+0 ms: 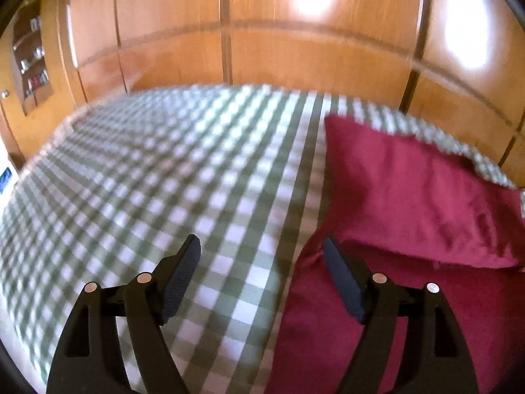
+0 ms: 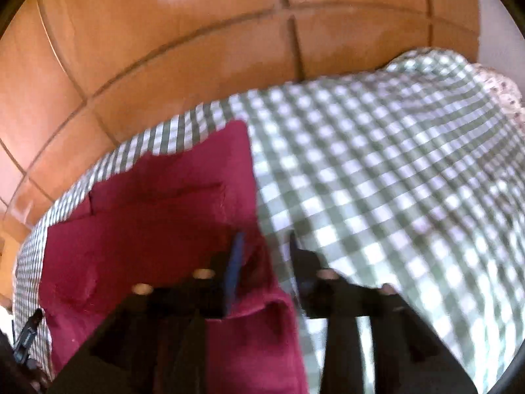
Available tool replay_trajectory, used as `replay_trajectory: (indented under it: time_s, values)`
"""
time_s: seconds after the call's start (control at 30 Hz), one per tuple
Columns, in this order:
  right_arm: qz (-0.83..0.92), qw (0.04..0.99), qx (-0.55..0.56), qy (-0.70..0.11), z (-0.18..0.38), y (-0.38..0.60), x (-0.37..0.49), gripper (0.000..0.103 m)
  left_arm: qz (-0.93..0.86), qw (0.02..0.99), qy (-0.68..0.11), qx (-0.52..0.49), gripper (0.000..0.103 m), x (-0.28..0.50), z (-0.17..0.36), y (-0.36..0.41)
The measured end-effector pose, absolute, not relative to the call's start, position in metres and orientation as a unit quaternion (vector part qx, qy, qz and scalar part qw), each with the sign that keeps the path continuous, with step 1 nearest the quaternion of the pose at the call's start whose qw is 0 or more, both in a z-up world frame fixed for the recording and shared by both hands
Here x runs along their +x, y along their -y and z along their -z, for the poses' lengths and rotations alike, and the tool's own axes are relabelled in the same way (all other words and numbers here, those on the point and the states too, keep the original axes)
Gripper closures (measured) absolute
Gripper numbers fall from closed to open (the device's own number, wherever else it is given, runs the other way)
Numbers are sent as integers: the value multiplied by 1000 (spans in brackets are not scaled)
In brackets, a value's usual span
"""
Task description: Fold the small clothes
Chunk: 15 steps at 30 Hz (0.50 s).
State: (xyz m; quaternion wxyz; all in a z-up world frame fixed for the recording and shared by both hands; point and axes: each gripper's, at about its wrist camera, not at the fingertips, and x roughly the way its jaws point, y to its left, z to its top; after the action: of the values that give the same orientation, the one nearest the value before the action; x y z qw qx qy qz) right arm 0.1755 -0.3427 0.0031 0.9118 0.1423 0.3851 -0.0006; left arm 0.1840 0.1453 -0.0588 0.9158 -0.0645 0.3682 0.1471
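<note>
Mid-fold: the red garment [image 1: 410, 203], one flap doubled over, lies on the checked bedcover [image 1: 164, 180]. Left gripper [image 1: 262, 279] hovers wide and empty at its edge; right gripper [image 2: 265, 262], jaws partly apart, straddles a raised fold without visibly pinching it. Next probably requires regrasping an edge.

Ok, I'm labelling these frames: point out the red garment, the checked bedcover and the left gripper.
red garment [image 1: 410, 197]: left wrist view, on its folded upper layer.
checked bedcover [image 1: 183, 177]: left wrist view, on bare cloth left of the garment.
left gripper [image 1: 262, 279]: left wrist view, midway between its open fingertips.
</note>
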Motion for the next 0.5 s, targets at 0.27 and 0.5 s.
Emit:
replay_trajectory:
  time_s: [0.27,0.5]
  values:
    - [-86,920,61,-377,-22,271,167,57,-56,938,-341,-33,23,218,32,-100]
    - [-50,901,38,-429,17,254,214,54,-26,921,-388,-17,30,272,61,-79]
